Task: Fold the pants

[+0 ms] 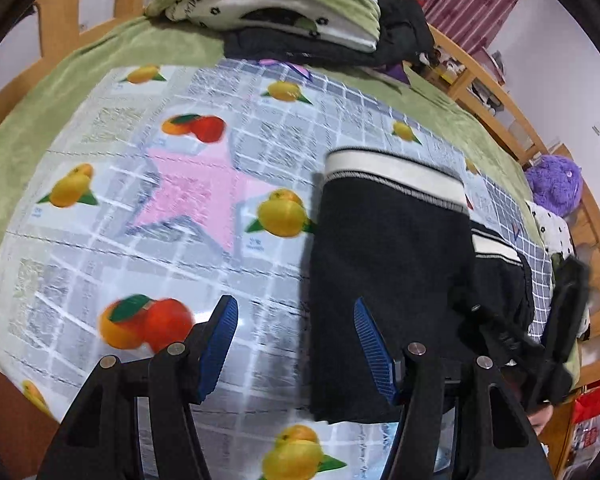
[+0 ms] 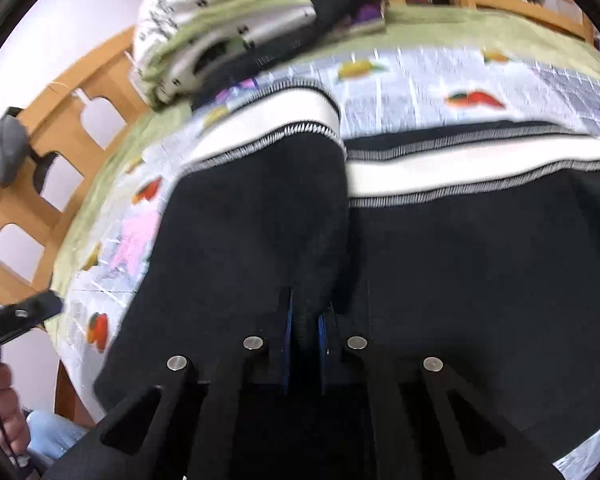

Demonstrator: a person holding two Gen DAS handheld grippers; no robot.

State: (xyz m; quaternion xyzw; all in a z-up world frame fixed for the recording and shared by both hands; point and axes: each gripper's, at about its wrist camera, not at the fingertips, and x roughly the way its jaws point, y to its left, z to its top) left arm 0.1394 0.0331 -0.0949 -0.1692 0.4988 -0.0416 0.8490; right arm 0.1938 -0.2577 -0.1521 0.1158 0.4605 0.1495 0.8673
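Black knit pants with white striped cuffs (image 1: 388, 272) lie on a grey checked, fruit-printed plastic sheet (image 1: 140, 200) over a green bed cover (image 1: 40, 120). The left gripper (image 1: 296, 344) hangs with jaws apart, nothing between its blue pads. The right gripper (image 2: 306, 336) is clenched on a fold of the pants' black fabric.

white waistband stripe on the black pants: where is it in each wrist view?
Left wrist: white waistband stripe sits right of centre, at the far end of the black pants.
Right wrist: the stripe runs across the upper middle, above the right gripper pinching the cloth.
Shared landmark: pink star on the fruit-print mat.
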